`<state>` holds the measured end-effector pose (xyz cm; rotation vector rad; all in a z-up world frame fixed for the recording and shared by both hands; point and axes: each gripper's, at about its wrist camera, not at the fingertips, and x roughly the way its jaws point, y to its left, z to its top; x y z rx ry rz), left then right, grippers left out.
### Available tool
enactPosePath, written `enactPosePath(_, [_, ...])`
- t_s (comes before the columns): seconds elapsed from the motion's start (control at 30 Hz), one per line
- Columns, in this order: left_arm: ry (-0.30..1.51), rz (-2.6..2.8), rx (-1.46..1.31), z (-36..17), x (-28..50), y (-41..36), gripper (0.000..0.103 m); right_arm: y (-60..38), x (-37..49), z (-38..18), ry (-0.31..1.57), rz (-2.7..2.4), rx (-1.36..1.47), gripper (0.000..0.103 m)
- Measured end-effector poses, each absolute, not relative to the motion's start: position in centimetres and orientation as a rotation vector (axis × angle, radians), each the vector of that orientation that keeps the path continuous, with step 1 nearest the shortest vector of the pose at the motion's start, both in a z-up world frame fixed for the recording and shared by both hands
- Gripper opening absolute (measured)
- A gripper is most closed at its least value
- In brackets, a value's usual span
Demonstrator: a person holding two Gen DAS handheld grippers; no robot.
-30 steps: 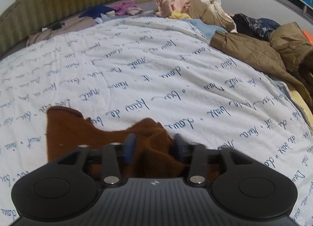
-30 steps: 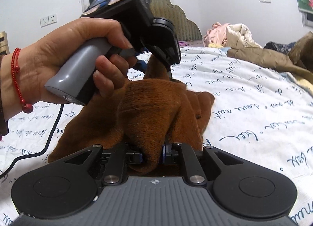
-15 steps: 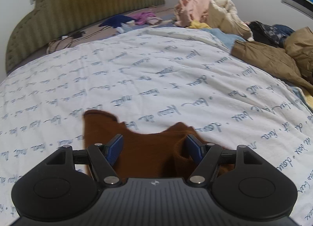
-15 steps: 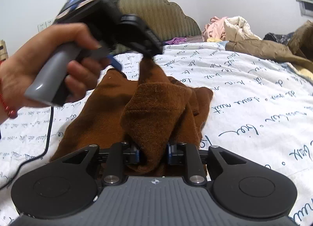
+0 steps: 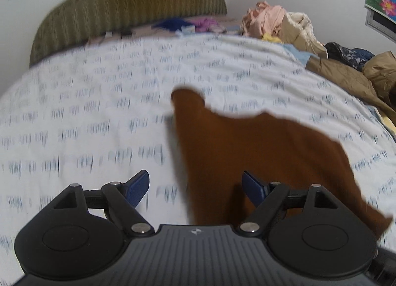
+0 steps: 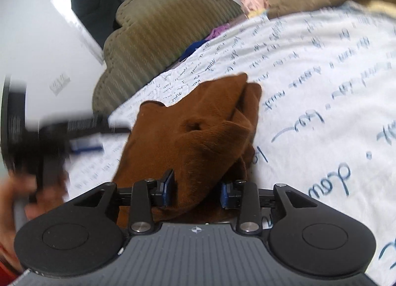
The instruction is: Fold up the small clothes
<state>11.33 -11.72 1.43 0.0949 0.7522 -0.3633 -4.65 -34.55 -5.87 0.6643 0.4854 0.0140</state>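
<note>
Both claws opening off brown garment [image 6: 198,135], script-printed quilt [image 6: 321,92] — words illegible

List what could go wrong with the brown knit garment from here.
1. The right gripper's fingers, which have just been opening, bracket a raised fold of the brown knit garment; withdrawing could snag and undo it.
2. The left gripper, also just opened, is empty beside the cloth's edge, so nothing pins the fold.

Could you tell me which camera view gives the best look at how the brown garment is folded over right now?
The right wrist view: the brown garment fills its centre, with overlapping layers and a bunched fold visible. The left wrist view shows only a flat, motion-blurred stretch of the same cloth on the white bedspread.
</note>
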Motion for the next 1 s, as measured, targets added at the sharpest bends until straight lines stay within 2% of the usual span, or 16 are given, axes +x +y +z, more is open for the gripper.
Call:
enactPosePath(0.1, [0.771,-0.374,0.064,0.1,9.9,-10.1,0.082,-35.7,-5.1,-6.3,0.472,0.05,0.782,0.049])
enactPosePath(0.3, [0.758,-0.408,0.02,-0.1,7.9,-8.8,0.083,-36.8,-5.2,-6.5,0.454,0.059,0.874,0.049])
enactPosePath(0.37, [0.758,-0.432,0.005,-0.2,7.5,-8.7,0.083,-36.8,-5.0,-6.5,0.455,0.057,0.873,0.044])
enactPosePath(0.4, [0.761,-0.445,-0.003,-0.3,7.3,-8.6,0.083,-36.7,-5.0,-6.4,0.459,0.05,0.861,0.033])
enactPosePath(0.47, [0.779,-0.466,-0.026,-0.7,7.1,-8.4,0.083,-36.5,-5.1,-6.3,0.477,0.04,0.835,0.02])
enactPosePath(0.77, [0.872,-0.555,-0.204,-2.9,7.6,-7.5,0.083,-37.0,-5.2,-7.5,0.494,0.097,0.913,0.016])
enactPosePath(0.83, [0.868,-0.59,-0.186,-2.7,7.6,-7.8,0.055,-37.0,-5.2,-7.3,0.512,0.072,0.88,0.016])
enactPosePath(0.87, [0.87,-0.607,-0.184,-2.6,7.5,-8.0,0.055,-36.9,-5.2,-7.0,0.518,0.061,0.851,0.02])
enactPosePath(0.93, [0.851,-0.608,-0.17,-2.4,7.4,-8.1,0.055,-36.7,-5.6,-5.9,0.515,0.044,0.762,0.035])
enactPosePath(0.97, [0.845,-0.609,-0.176,-2.4,7.5,-8.0,0.056,-36.6,-6.0,-5.2,0.503,0.031,0.711,0.048])
enactPosePath(1.0, [0.847,-0.607,-0.194,-2.5,7.7,-7.8,0.058,-36.4,-6.3,-4.4,0.49,0.018,0.659,0.068])
